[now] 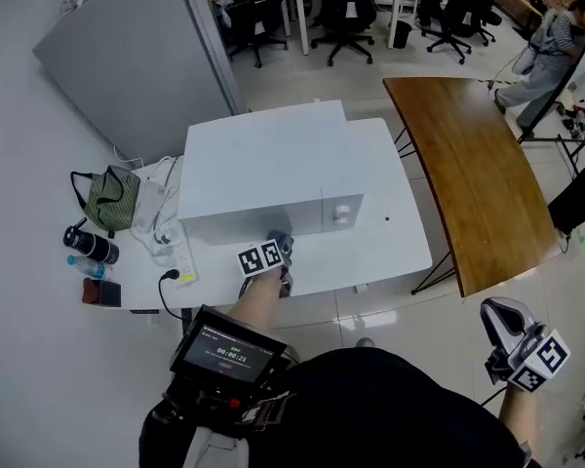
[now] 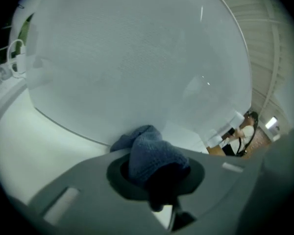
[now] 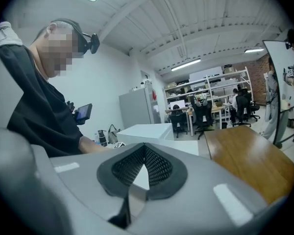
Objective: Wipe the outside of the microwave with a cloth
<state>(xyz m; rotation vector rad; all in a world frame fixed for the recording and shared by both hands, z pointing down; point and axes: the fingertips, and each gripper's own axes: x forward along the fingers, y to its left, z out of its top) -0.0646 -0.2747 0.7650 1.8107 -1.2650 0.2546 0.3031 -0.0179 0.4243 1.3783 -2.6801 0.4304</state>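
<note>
My left arm reaches forward, left gripper (image 1: 279, 254) clenched on the blue cloth (image 2: 149, 148) against the microwave (image 1: 263, 164) front; right gripper (image 1: 500, 317) low at my side, jaws together, empty

Person: black top (image 1: 370, 408). Left gripper (image 1: 281, 245) and right gripper (image 1: 500, 312): grey shells, black textured pads (image 3: 159, 168), black-and-white square-marker cubes (image 1: 261, 258).
</note>
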